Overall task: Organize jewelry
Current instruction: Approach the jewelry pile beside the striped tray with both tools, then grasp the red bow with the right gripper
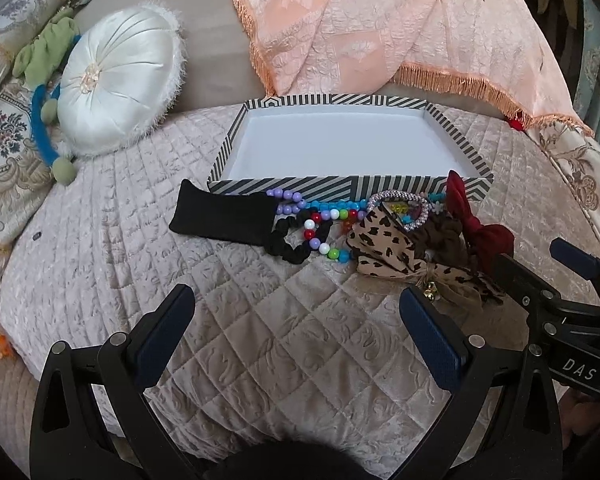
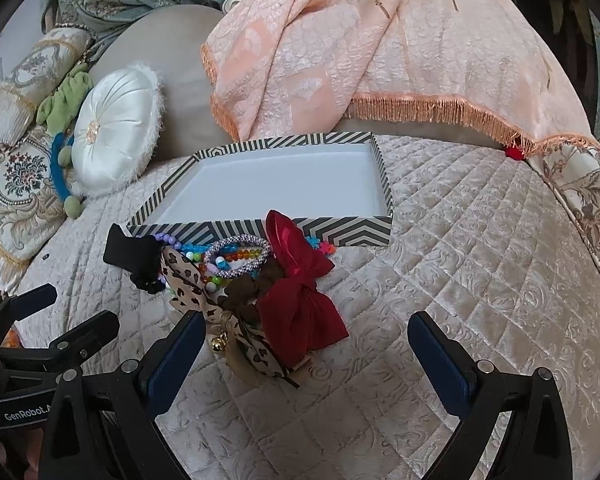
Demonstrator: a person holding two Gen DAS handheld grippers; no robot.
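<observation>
A striped black-and-white box [image 1: 284,187] [image 2: 340,232] with a bare white inside lies on the quilted bed. Just in front of it is a pile: a black velvet pouch [image 1: 220,214] [image 2: 132,250], coloured bead strings [image 1: 324,216] [image 2: 220,258], a black scrunchie [image 1: 290,246], a silver beaded bangle [image 1: 404,208] [image 2: 238,256], a leopard-print bow [image 1: 384,248] [image 2: 188,276] and a red bow [image 1: 484,232] [image 2: 300,304]. My left gripper [image 1: 296,304] is open and empty, short of the pile. My right gripper [image 2: 306,330] [image 1: 540,268] is open, its jaws either side of the red bow's near end.
A white round satin cushion [image 1: 116,84] [image 2: 116,144] and green-blue plush cord [image 1: 44,56] lie at the back left. A peach fringed cloth [image 1: 380,28] [image 2: 380,52] drapes behind the box. Patterned pillows [image 1: 4,148] line the left edge. Quilted bedspread [image 1: 300,360] lies in front.
</observation>
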